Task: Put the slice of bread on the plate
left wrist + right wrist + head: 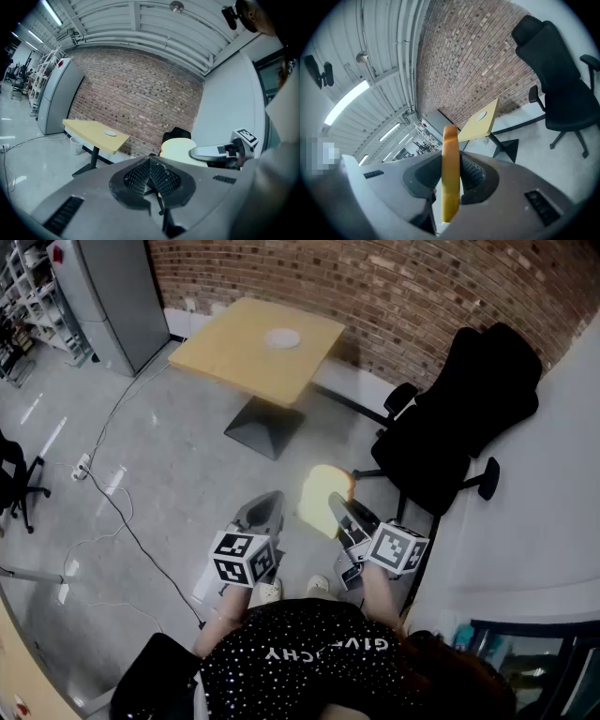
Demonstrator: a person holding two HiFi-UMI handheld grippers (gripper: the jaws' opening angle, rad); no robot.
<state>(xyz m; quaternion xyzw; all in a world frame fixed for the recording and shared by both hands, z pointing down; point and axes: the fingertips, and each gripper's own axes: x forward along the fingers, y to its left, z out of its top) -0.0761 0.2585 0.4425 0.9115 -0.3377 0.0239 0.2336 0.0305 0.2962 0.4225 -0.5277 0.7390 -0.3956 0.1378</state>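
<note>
A pale slice of bread with a brown crust stands on edge in my right gripper, whose jaws are shut on it. In the right gripper view the bread is edge-on between the pads. My left gripper hangs beside it on the left, shut and holding nothing; its pads meet. From the left gripper view the bread and the right gripper show just ahead. The small white plate lies on a yellow table far ahead across the floor, also in the right gripper view as plate.
A black office chair stands close on the right by the white wall. A brick wall runs behind the table. A grey cabinet is at the far left, cables trail over the concrete floor, and a small bin sits under the table.
</note>
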